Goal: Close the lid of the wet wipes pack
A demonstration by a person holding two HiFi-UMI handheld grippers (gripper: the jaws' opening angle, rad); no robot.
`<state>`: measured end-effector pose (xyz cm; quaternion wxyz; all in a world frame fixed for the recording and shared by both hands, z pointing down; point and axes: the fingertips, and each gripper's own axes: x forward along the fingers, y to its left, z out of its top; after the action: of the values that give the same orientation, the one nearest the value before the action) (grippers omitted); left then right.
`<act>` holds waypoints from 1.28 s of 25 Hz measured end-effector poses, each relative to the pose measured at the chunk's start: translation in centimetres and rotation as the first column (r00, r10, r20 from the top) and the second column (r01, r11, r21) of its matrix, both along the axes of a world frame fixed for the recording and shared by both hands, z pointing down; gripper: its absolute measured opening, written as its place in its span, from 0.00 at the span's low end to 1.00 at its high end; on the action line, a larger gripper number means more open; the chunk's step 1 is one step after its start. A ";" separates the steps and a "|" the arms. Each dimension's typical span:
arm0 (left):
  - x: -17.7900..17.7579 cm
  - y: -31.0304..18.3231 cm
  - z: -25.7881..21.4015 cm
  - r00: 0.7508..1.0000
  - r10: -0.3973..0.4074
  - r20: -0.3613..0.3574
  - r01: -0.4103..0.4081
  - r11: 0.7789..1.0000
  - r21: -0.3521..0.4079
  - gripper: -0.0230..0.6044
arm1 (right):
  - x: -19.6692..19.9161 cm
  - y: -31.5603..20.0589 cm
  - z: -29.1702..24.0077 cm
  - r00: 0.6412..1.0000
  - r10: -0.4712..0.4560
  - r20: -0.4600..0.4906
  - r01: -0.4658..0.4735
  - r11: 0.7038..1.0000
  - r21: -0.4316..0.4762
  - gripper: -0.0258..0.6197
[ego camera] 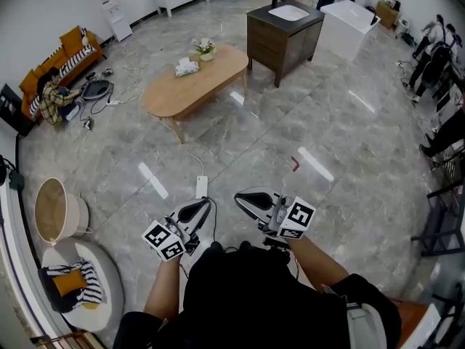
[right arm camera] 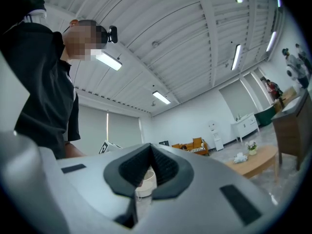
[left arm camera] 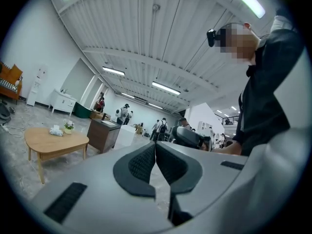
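Observation:
The wet wipes pack (ego camera: 187, 67) is a small white bundle on the oval wooden coffee table (ego camera: 218, 78), several steps ahead of me on the floor. It also shows far off in the left gripper view (left arm camera: 56, 131) and in the right gripper view (right arm camera: 240, 157); its lid is too small to make out. My left gripper (ego camera: 197, 209) and right gripper (ego camera: 251, 201) are held close to my body, far from the table. The left gripper's (left arm camera: 155, 146) pads press together with nothing between them. The right gripper's (right arm camera: 149, 148) tips also meet, empty.
A small flower pot (ego camera: 205, 48) stands beside the pack. A dark cabinet with a sink (ego camera: 283, 27) is behind the table. A power strip with its cable (ego camera: 201, 187) lies on the floor ahead. A round basket (ego camera: 54, 209) is at the left. A person sits by the orange sofa (ego camera: 62, 57).

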<state>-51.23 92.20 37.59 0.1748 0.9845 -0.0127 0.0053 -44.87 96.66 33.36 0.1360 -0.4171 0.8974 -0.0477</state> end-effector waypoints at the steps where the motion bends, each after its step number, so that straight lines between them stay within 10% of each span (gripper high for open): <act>1: 0.3 0.1 0.0 1.000 0.002 0.000 -0.002 1.000 -0.002 0.06 | 0.3 0.1 0.1 1.000 0.000 0.005 0.000 1.000 -0.001 0.06; 17: 3.5 -3.5 1.9 1.000 0.020 -0.007 -0.021 0.996 -0.085 0.06 | 5.0 -3.2 3.2 0.997 0.068 0.048 -0.064 0.995 -0.079 0.06; 32: 12.4 -22.8 -1.3 0.990 0.034 -0.139 -0.044 0.997 -0.071 0.06 | 13.7 -21.4 -0.7 0.992 0.114 -0.049 -0.117 0.991 -0.069 0.06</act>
<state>-38.83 69.41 36.30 0.2113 0.9755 0.0186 -0.0586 -31.17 75.23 32.67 0.1032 -0.4739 0.8723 -0.0623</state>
